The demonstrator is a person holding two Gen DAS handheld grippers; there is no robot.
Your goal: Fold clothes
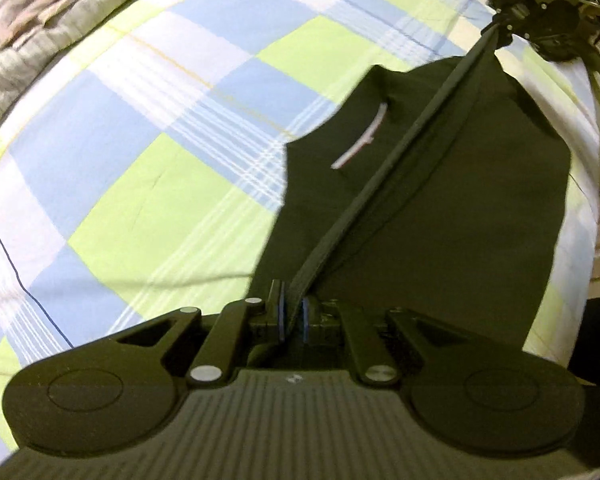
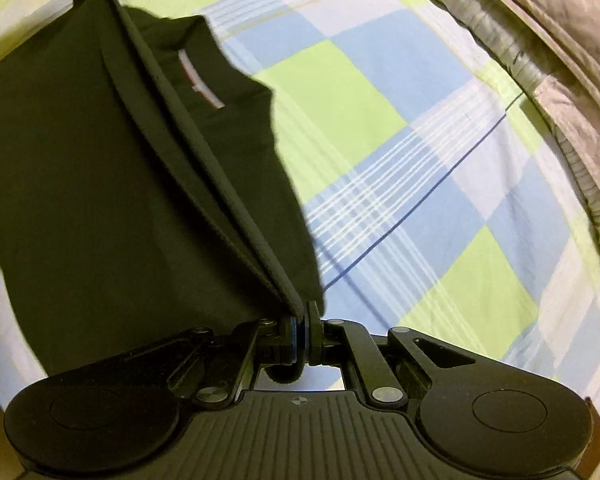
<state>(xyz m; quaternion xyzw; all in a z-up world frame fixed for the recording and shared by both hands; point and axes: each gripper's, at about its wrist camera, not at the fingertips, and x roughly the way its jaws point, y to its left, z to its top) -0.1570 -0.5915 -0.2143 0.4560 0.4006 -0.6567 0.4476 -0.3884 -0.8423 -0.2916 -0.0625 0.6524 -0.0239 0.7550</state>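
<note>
- The bed (image 1: 140,184) with the checked blue-green sheet fills most of both views.
- A dark shirt (image 1: 440,208) hangs above it, its edge pulled taut between both grippers.
- Left gripper (image 1: 293,316) is clamped on one end of that edge.
- Right gripper (image 2: 302,334) pinches the other end.

Black garment (image 1: 440,200), blue-green-white checked sheet (image 1: 160,160)

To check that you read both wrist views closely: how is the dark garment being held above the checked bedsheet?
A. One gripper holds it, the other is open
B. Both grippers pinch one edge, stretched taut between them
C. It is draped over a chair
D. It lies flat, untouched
B: the left gripper and right gripper are each shut on the dark garment, its hem running straight between them above the checked bedsheet.
</note>
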